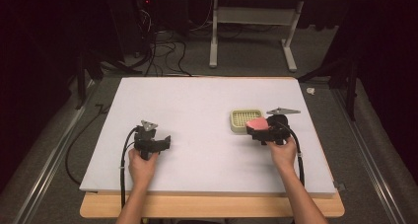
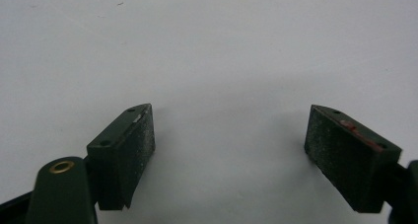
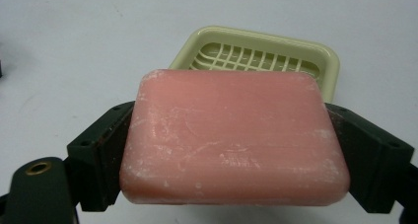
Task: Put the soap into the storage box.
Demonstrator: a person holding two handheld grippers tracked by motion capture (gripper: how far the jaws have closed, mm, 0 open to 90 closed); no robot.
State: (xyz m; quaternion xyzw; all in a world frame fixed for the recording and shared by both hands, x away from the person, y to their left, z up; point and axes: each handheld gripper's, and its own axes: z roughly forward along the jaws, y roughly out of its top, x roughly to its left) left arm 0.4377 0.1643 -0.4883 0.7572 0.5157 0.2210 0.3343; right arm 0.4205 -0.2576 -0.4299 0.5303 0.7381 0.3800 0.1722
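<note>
Pink rectangular soap bar (image 3: 231,140), one, pinched flat between the right gripper (image 3: 231,155) jaws, just short of one pale-green slatted plastic soap dish (image 3: 276,56), whose inside is bare. Left gripper (image 2: 229,150): jaws spread wide, over bare white tabletop (image 1: 197,100). Open room left and ahead; dish near the tabletop's right edge.

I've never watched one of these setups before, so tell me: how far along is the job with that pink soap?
Done: the right gripper is shut on the pink soap bar, gripped by its ends. In hand: the bar is held just short of the pale green soap dish, which looks empty. Probably left: setting it in the dish and letting go. The left gripper is open, low over the white table.
</note>
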